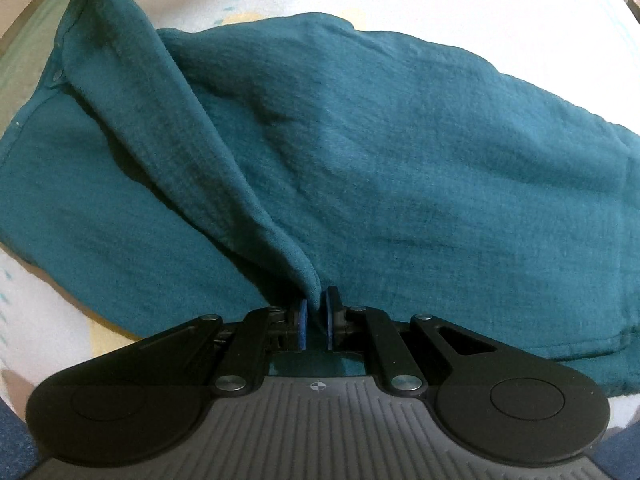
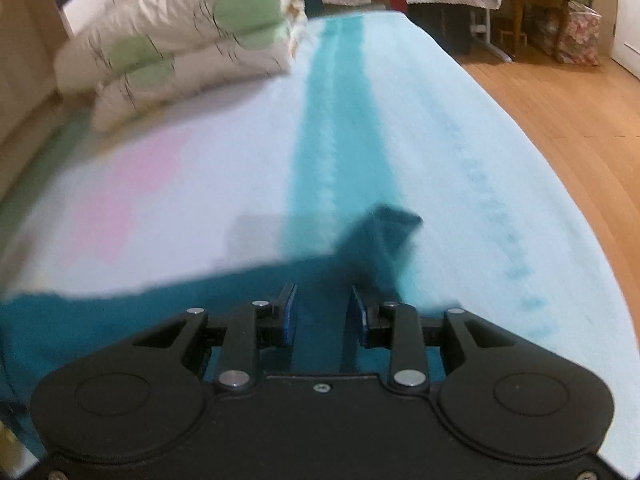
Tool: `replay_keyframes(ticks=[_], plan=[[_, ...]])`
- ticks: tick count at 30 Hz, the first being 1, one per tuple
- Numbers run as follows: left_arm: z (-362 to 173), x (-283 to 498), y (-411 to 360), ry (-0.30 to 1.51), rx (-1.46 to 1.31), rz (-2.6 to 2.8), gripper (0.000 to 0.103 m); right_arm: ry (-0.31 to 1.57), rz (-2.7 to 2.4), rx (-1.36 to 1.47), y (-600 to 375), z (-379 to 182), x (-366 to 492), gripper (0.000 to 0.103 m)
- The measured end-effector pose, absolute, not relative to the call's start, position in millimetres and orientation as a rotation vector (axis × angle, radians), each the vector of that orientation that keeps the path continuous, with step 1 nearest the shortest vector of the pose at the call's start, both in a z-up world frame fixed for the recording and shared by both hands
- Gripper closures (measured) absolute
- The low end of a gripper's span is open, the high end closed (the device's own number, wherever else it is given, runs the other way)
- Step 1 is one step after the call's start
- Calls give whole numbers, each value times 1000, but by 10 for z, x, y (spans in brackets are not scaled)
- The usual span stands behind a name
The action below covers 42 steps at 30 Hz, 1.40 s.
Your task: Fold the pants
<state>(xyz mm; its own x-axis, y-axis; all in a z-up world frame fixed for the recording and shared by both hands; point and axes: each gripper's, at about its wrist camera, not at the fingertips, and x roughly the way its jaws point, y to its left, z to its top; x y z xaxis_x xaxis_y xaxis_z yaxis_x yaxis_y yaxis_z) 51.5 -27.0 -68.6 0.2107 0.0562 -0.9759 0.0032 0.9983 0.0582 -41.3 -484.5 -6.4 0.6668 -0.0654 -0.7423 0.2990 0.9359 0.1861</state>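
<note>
Teal pants (image 1: pixel 400 168) lie spread on a bed. In the left wrist view my left gripper (image 1: pixel 316 308) is shut on a raised fold of the pants that runs up to the far left. In the right wrist view my right gripper (image 2: pixel 322 312) is open over the edge of the pants (image 2: pixel 120 316). A bunched corner of the cloth (image 2: pixel 384 236) rises just beyond its right finger. The view is blurred.
The bed sheet (image 2: pixel 224 168) is pale with a teal stripe (image 2: pixel 332 120) and a pink patch. Stacked pillows (image 2: pixel 180 40) sit at the far left of the bed. A wooden floor (image 2: pixel 560 128) and furniture lie off the right edge.
</note>
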Motion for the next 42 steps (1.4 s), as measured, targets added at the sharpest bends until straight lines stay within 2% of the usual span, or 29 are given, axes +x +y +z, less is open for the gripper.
replay_keyframes(ticks=[8,12,21,22,23,24,36,37,40,42], plan=[[-705,513,-238,1362,30,32,94,843,-289,303,-5019,-81,-712,61],[-697,511,-265,1357,43,32,94,876,-322,303,-5203,-114,-900,53],[-679,492,-274,1353,38,29,94,904,-309,386,-5330,-381,-963,50],[-675,490,-264,1353,33,28,94,897,-298,406,-5337,-401,-960,57],[-669,487,-249,1351,29,27,95,884,-283,428,-5339,-396,-978,80],[-643,476,-238,1345,23,27,97,874,-272,441,-5323,-378,-984,88],[184,198,-133,1187,-16,-90,98,673,-324,482,-5198,670,-1536,96],[190,196,-114,1188,-19,-100,98,667,-346,486,-5206,722,-1561,96],[53,250,-81,1229,-17,-88,98,683,-374,457,-5226,696,-1544,85],[-79,323,-53,1268,-43,-77,98,750,-368,419,-5190,520,-1487,85]])
